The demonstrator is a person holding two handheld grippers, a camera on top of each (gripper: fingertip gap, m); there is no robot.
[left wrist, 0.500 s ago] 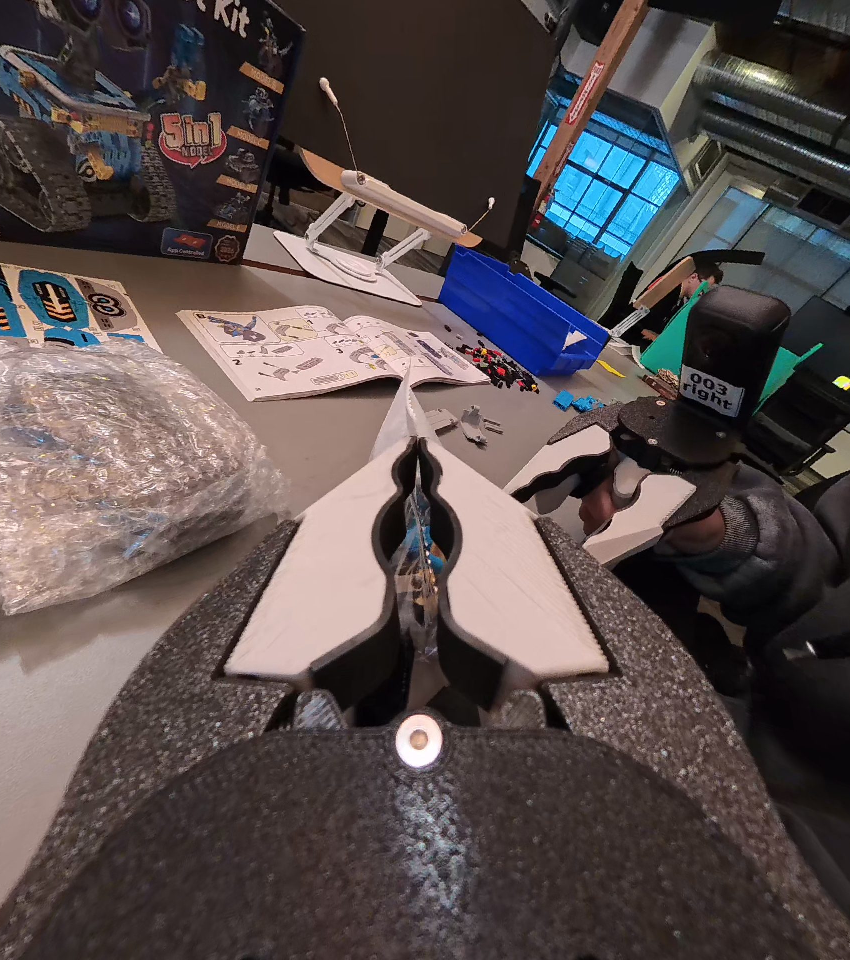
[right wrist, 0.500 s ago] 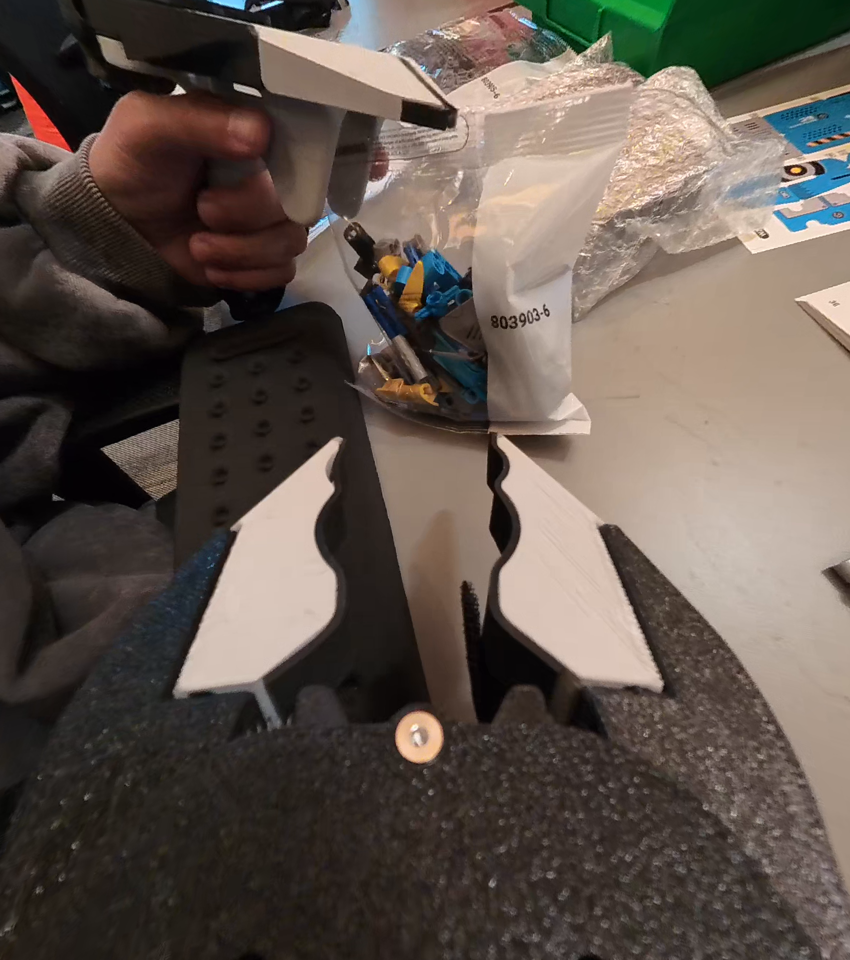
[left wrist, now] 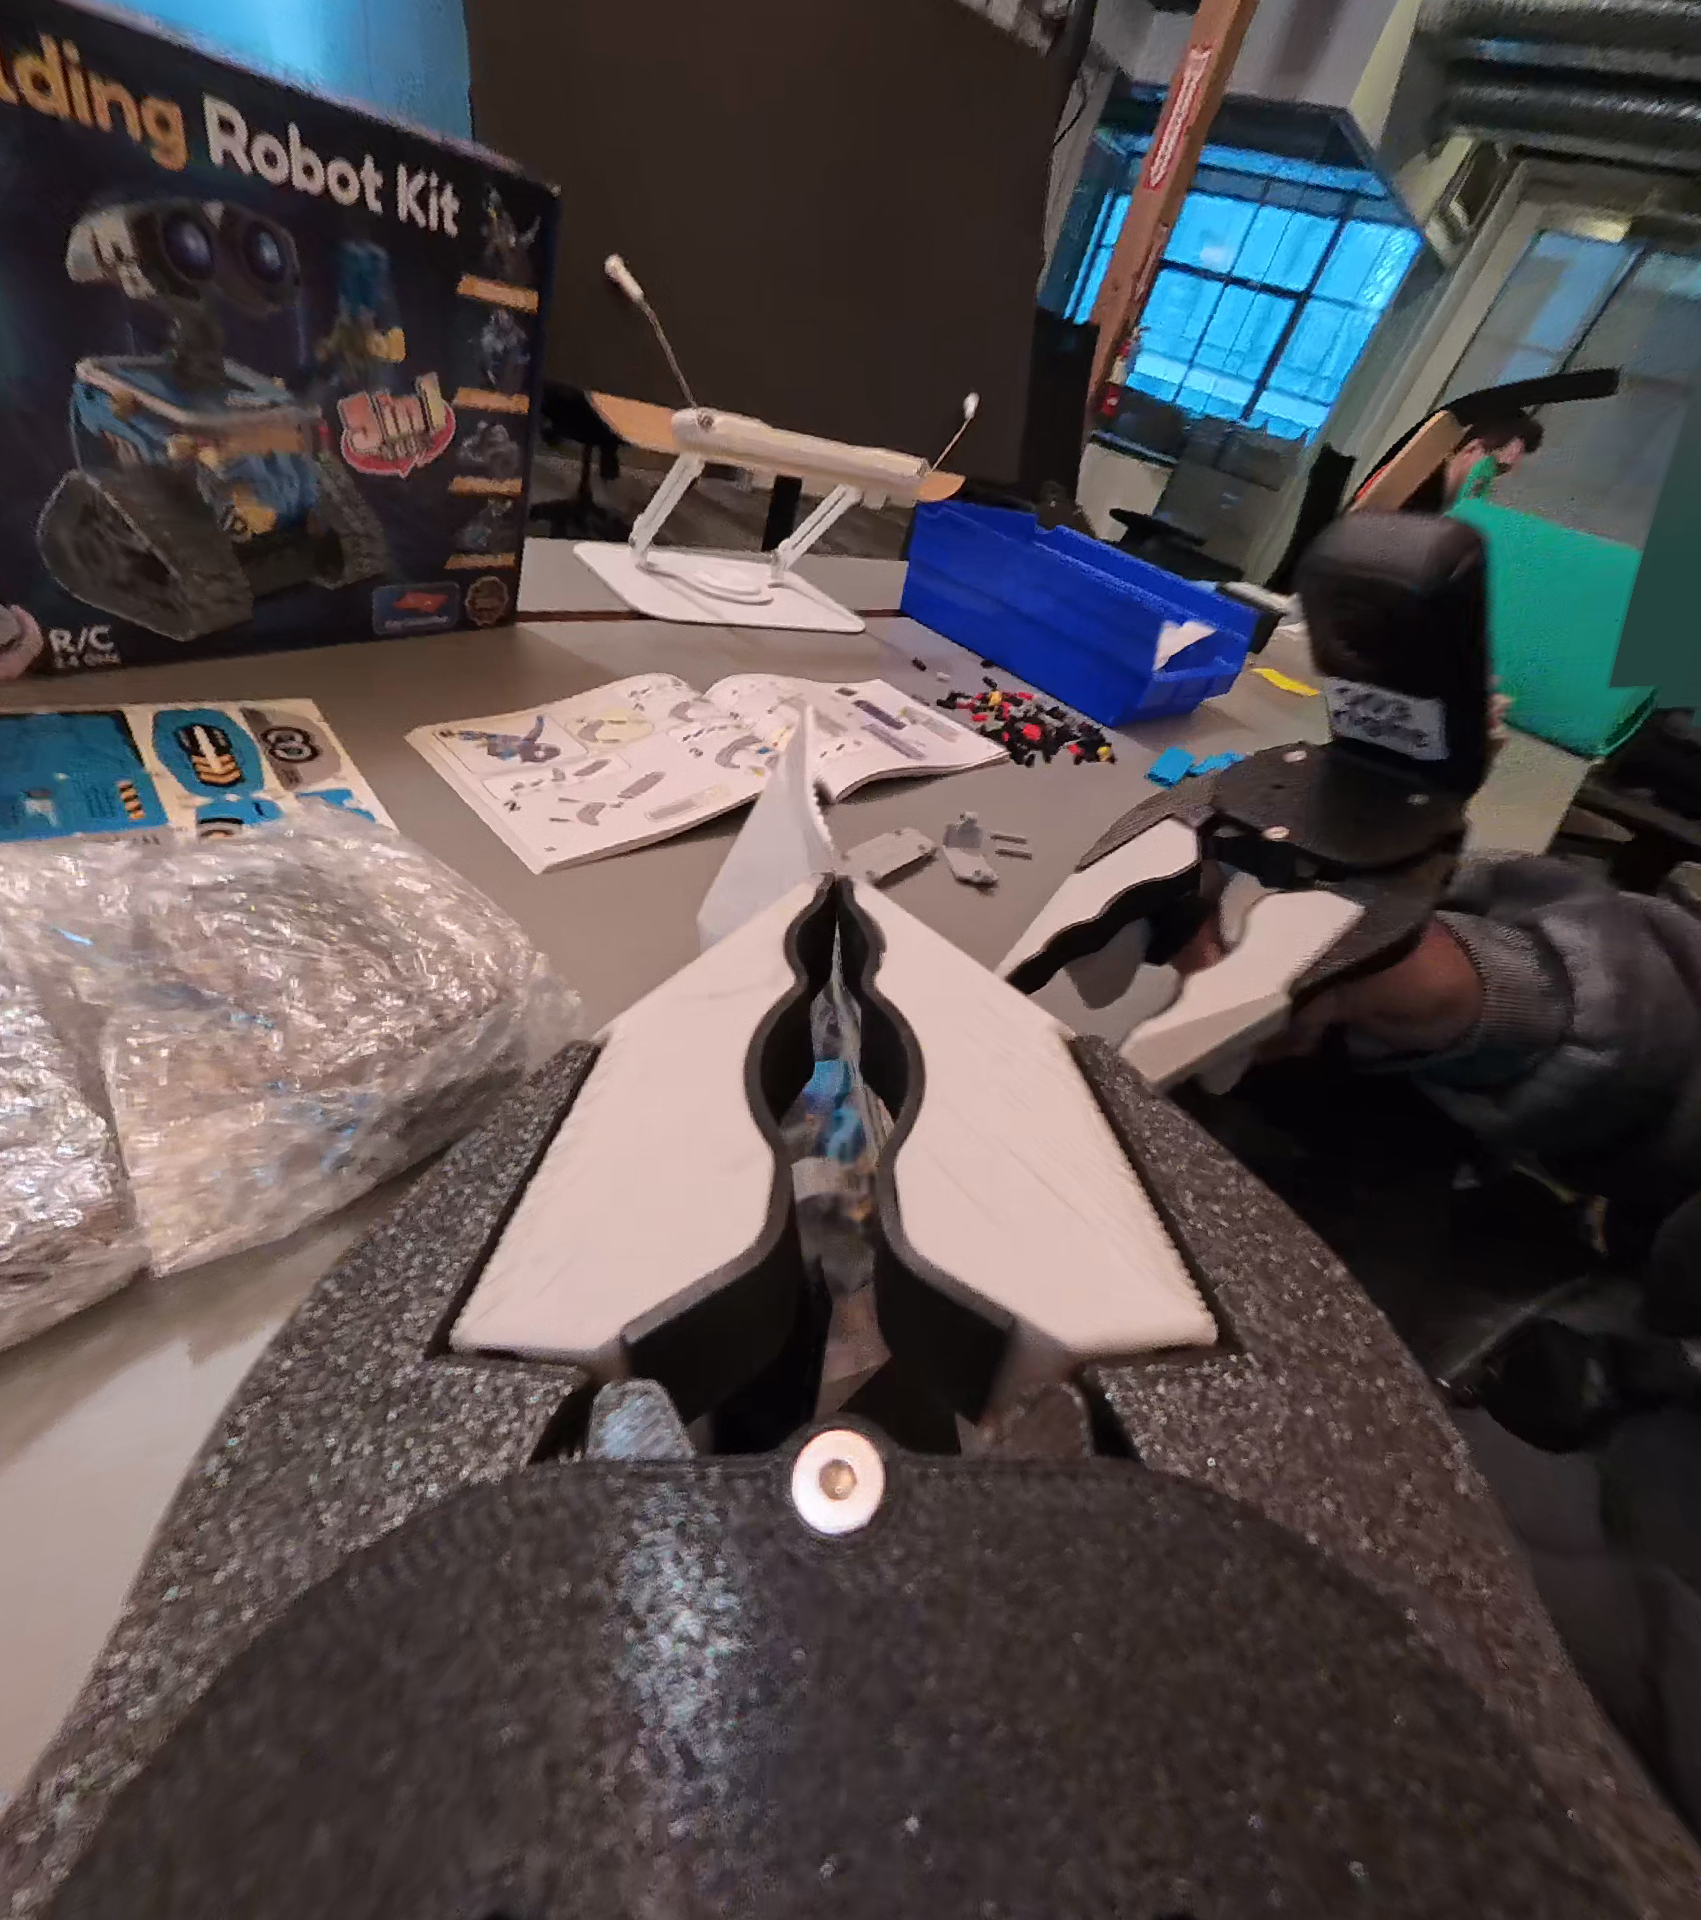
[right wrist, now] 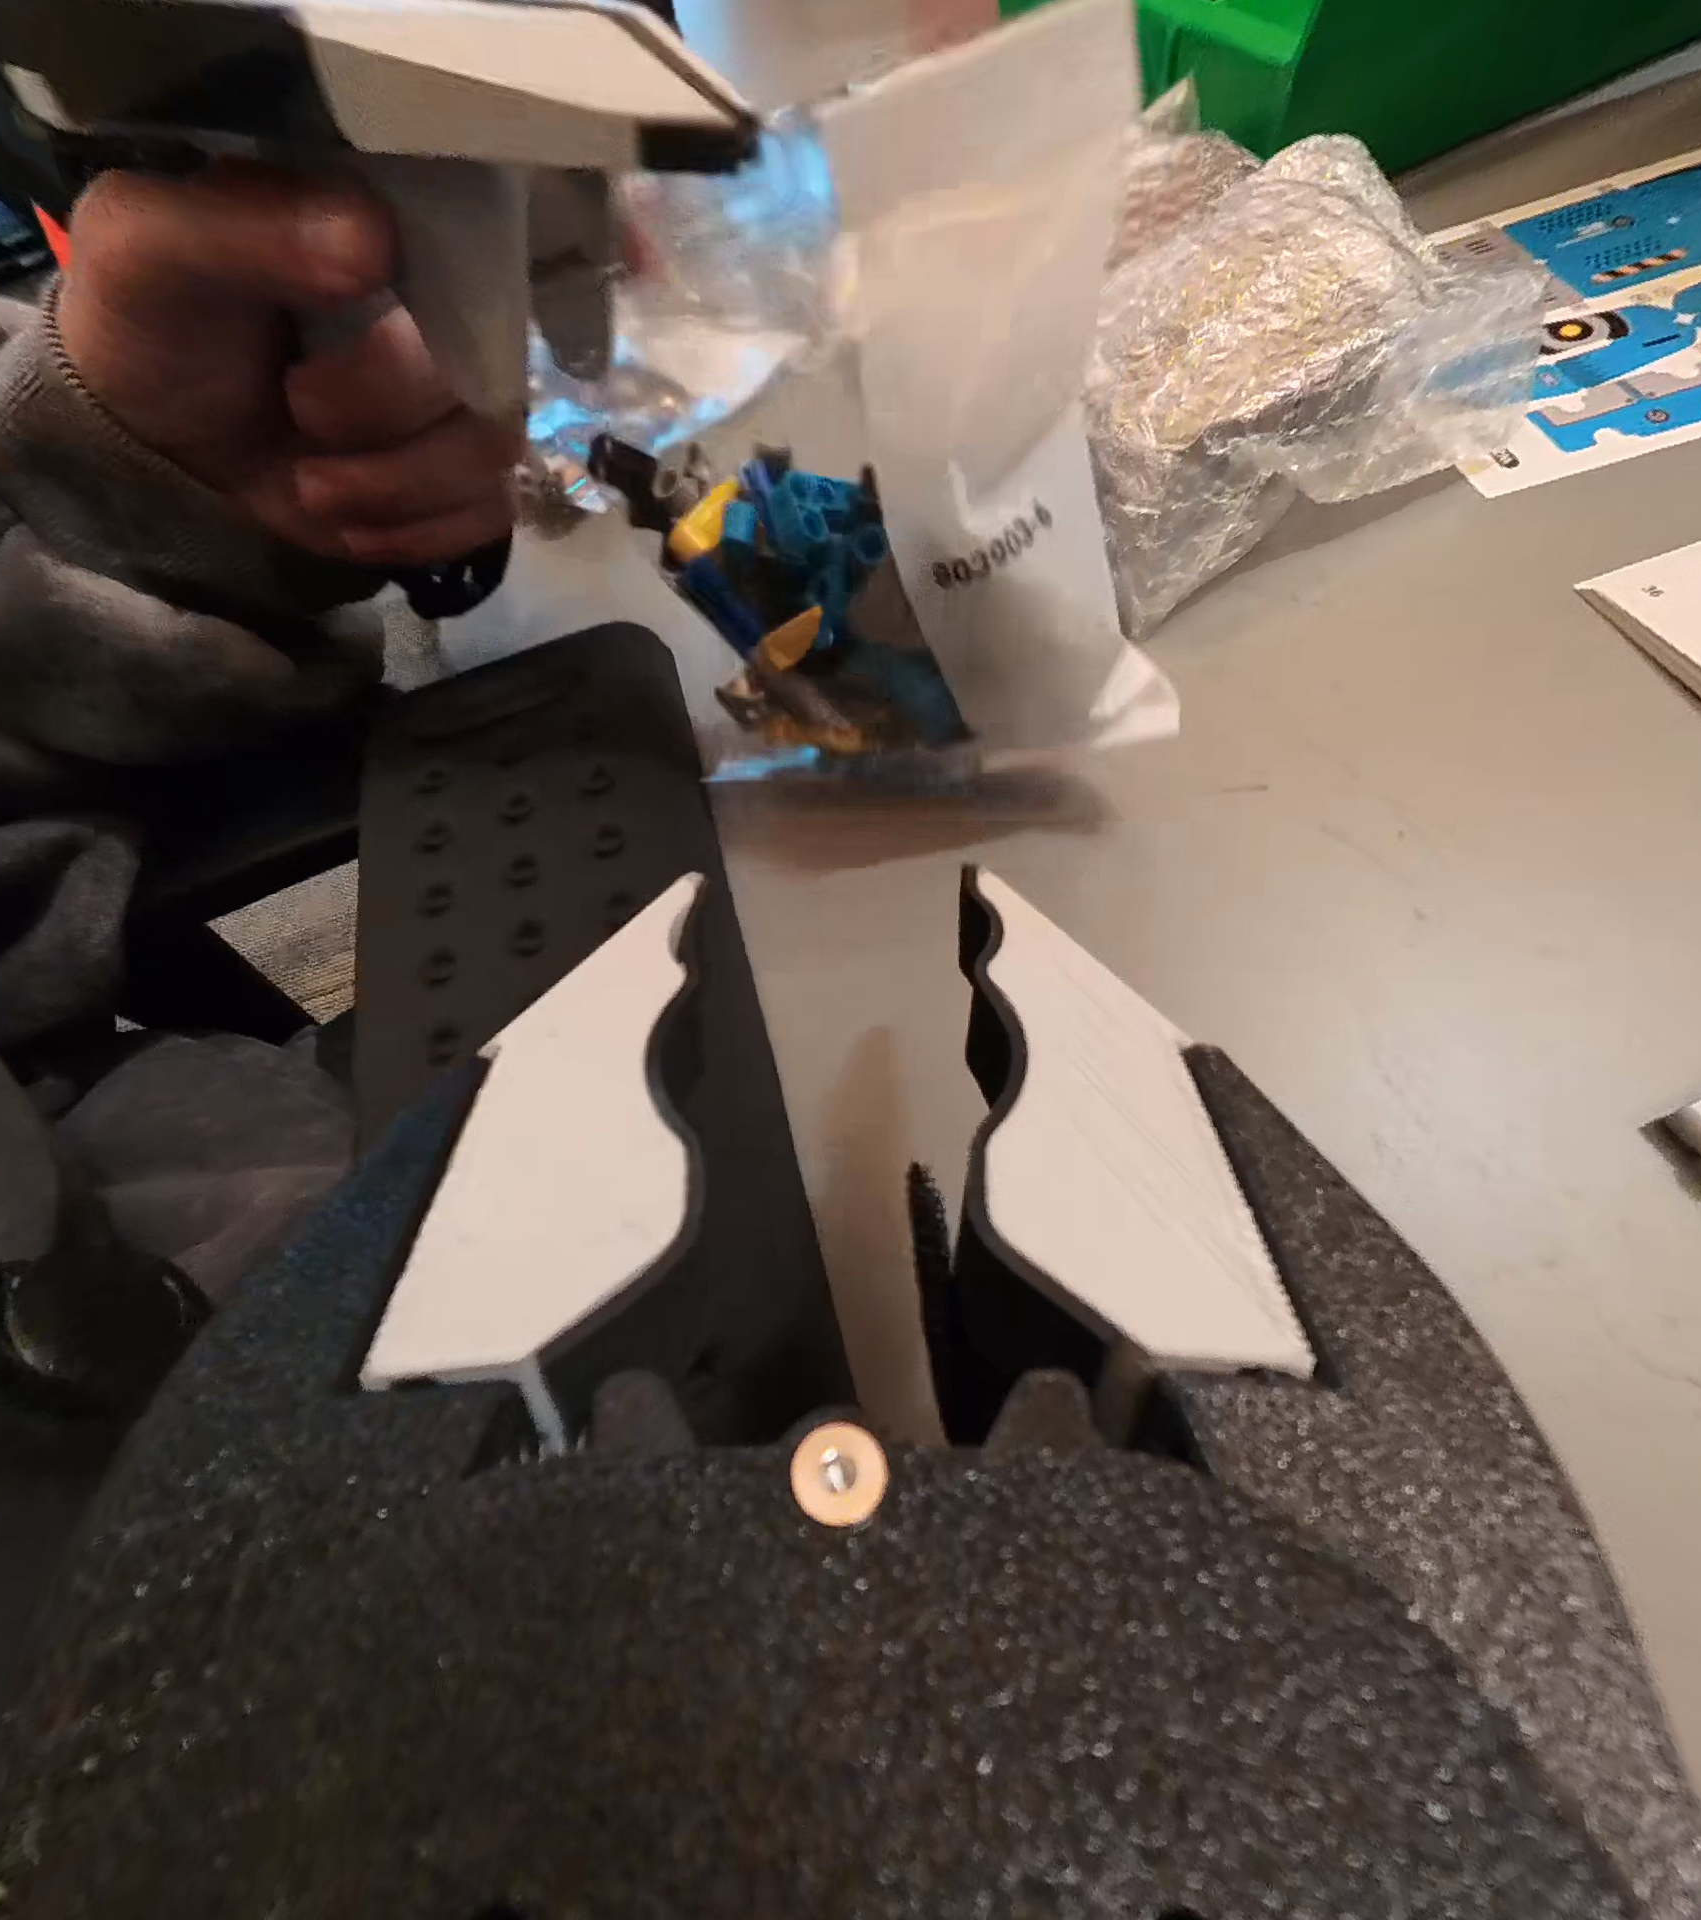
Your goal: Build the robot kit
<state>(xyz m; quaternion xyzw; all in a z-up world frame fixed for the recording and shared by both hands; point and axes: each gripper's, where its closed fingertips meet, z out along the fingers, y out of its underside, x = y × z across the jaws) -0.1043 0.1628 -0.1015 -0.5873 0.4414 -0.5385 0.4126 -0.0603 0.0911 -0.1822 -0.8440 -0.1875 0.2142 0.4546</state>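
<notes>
Left gripper, jaws clenched on the top edge of a clear parts bag, which hangs from it above the grey worktop near the front edge, its bottom just over the surface; whether it touches cannot be told through the blur. The bag holds small blue, yellow and black pieces gathered low in it and bears a white panel. Right gripper, jaws released and apart, hovers just before the bag's lower end, holding nothing; a black perforated pad lies at the worktop's front edge beside its left finger. Two bubble-wrapped bundles sit toward the left side of the worktop, a sticker sheet and open booklet behind them; a kit box, white stand and blue bin line the far edge, with loose small pieces before the bin and grey parts nearer. Judged from this pose, a second grip on the bag would go best on slack film clear of the pieces, with the upper hold kept firm and the bag steady, since the thin film may slip or tear.
</notes>
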